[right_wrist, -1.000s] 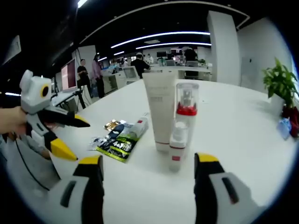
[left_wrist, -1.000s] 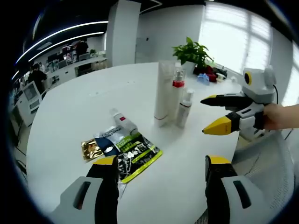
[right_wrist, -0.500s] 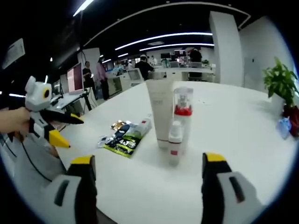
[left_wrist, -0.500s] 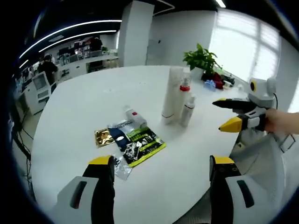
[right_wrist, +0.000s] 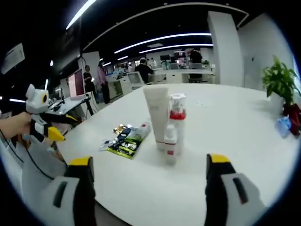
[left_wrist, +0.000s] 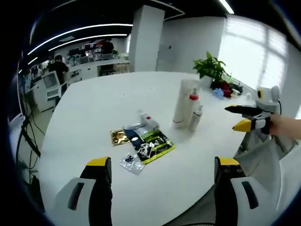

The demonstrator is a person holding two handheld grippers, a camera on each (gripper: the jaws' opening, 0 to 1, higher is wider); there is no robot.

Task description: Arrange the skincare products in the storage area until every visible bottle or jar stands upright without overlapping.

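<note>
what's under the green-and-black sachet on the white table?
The green-and-black sachet overlaps a blue-and-white packet; a gold sachet lies beside. Anything else beneath is covered. The white tube lies behind it.

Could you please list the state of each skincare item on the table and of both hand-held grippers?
White tube: upright on its cap.
Red-collared pump bottle: upright, beside the tube.
Small white bottle: upright, in front of them.
Small tube: lying flat.
Sachets: lying flat, overlapping.
Left hand-held gripper: open, empty.
Right hand-held gripper: open, empty.
</note>
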